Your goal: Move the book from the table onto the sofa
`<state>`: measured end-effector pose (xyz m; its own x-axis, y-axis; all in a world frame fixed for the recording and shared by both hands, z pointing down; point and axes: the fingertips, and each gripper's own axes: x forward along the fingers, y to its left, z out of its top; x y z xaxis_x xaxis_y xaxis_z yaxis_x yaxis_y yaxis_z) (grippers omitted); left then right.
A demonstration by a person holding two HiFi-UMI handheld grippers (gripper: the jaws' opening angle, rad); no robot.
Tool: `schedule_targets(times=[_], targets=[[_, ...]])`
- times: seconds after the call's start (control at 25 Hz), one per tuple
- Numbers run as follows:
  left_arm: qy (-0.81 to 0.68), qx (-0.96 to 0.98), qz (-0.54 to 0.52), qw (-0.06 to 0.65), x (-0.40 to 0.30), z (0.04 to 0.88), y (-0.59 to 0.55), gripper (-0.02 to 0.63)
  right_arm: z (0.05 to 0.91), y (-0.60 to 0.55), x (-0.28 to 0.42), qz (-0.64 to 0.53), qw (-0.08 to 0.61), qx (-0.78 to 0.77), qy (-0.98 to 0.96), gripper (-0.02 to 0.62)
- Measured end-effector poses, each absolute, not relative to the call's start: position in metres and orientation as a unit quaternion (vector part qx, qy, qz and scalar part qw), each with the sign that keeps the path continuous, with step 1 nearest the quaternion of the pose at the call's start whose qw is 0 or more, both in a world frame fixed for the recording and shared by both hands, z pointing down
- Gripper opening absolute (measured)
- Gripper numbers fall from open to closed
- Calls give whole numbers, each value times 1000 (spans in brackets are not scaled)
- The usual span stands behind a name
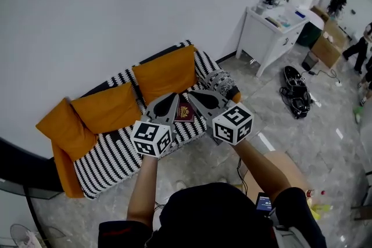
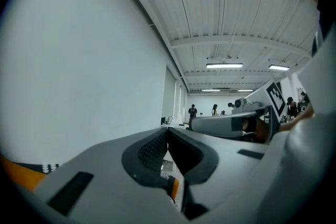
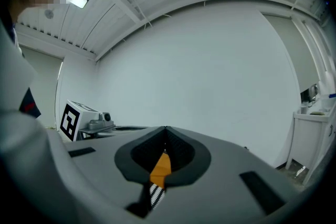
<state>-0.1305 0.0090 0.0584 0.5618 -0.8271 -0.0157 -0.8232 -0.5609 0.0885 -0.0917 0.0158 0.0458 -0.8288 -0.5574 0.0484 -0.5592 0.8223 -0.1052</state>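
A dark red book (image 1: pixel 185 111) hangs between my two grippers, above the front of the sofa (image 1: pixel 110 160). The sofa is black-and-white striped with orange cushions (image 1: pixel 165 74). My left gripper (image 1: pixel 174 96) is at the book's left side and my right gripper (image 1: pixel 191 93) at its right side; the book seems squeezed between them, not inside either pair of jaws. Both grippers point level with their jaws shut and tips meeting. In the left gripper view my left gripper (image 2: pixel 167 129) is shut, with the right gripper (image 2: pixel 231 124) beside it. My right gripper (image 3: pixel 165 129) shows orange cushion below its tips.
A white cabinet (image 1: pixel 272 32) stands against the wall right of the sofa. A black bag (image 1: pixel 296 93) lies on the marble floor, with cardboard boxes (image 1: pixel 326 46) and people behind it. A tan surface (image 1: pixel 283 170) is close at my right.
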Motion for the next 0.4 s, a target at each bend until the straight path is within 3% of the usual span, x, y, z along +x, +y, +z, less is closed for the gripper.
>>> schedule_targets(times=[0.4], targets=[[-470, 882, -31, 33, -105, 56, 14, 17, 41, 20, -62, 54, 4, 290, -955, 15]])
